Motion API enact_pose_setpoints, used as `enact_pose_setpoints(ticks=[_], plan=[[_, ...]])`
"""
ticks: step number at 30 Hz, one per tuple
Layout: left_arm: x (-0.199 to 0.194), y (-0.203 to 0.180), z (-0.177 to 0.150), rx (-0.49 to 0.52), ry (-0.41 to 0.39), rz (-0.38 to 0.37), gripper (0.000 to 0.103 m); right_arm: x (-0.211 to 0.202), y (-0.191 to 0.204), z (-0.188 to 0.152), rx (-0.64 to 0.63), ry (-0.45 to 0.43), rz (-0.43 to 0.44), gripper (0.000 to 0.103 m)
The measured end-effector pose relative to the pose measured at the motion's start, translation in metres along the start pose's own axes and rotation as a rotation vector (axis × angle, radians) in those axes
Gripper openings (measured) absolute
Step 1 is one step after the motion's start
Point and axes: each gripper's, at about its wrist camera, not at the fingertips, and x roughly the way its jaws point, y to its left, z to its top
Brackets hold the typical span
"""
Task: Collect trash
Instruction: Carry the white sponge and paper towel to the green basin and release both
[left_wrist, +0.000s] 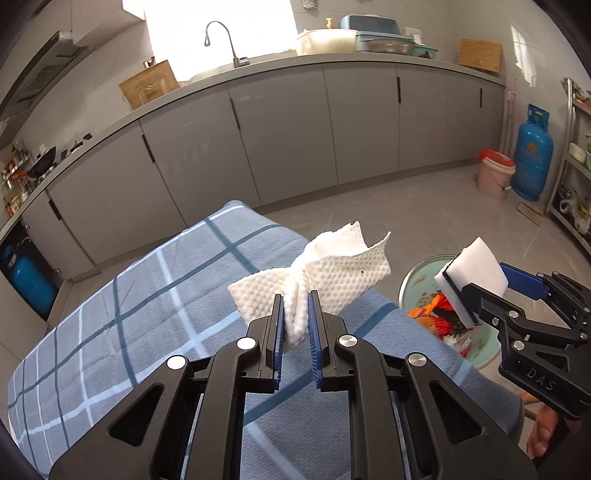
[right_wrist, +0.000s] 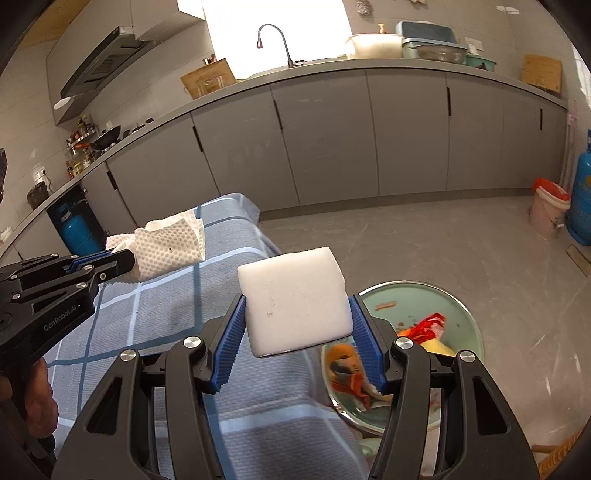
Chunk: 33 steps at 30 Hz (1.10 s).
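The left tongs (left_wrist: 295, 317) pinch one paper towel (left_wrist: 325, 273), and the right tongs (right_wrist: 299, 325) squeeze one white foam block (right_wrist: 295, 299).

Both pieces of trash are held up in the air over the checked cloth on the surface (left_wrist: 147, 295) (I think so they can go in the bin). In the right view, the one green trash bin (right_wrist: 458, 302) sits on the floor at about 4 o'clock, with colorful wrappers (right_wrist: 428, 328) already inside. Two tongs, two pieces of trash, one bin. The block is closest to the bin, so it probably drops first.
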Motion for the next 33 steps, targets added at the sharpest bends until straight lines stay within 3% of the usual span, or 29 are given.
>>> enact_pose_setpoints(ticks=[33], plan=[[0.048, -0.113, 0.029, 0.102, 0.029, -0.184, 0.014, 0.004, -0.103, 0.01, 0.107, -0.003, -0.15, 0.057]])
